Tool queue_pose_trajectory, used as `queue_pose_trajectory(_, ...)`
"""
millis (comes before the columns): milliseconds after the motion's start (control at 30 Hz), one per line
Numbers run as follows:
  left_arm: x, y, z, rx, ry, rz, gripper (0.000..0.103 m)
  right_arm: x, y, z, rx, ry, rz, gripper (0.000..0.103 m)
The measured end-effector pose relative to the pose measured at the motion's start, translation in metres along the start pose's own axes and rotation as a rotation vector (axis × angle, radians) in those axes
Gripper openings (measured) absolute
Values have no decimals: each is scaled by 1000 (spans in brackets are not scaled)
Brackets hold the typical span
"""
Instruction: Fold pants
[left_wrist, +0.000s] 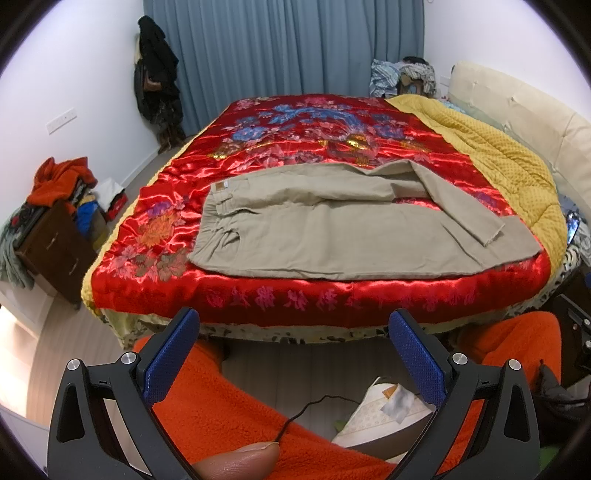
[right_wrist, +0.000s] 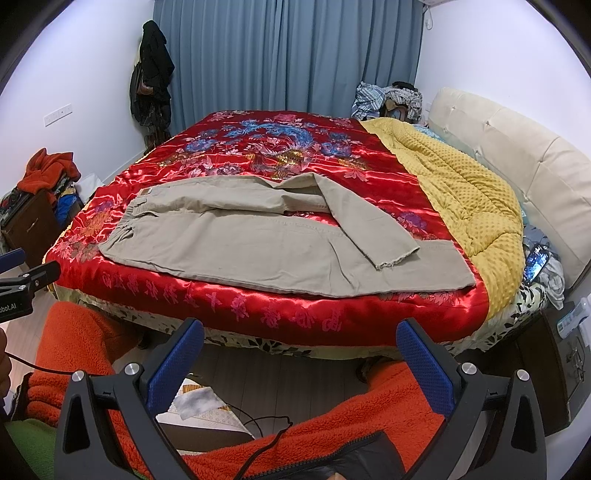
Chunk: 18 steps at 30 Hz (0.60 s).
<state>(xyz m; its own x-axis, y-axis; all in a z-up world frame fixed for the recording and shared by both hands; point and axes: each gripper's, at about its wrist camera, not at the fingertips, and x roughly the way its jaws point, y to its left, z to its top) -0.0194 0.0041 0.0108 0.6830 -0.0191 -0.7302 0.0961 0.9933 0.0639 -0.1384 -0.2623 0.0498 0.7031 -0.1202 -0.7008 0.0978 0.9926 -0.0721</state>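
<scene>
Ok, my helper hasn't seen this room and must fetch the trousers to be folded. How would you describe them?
Start at the big bed with the shiny red floral quilt. Lying flat along its near edge are the khaki pants, waistband to the left, one leg bent across the other. They are the only plain beige thing there, unlike the bumpy yellow blanket beside them.

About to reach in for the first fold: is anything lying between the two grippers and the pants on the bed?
Nothing visible does. Both the left gripper and right gripper hang open short of the bed edge, with only red quilt before the pants.
</scene>
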Motion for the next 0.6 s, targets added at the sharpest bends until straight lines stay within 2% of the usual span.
queue_pose_trajectory(600,2,-2,-10,-2,14,-6,102,2,3,-3,1,6,3,103)
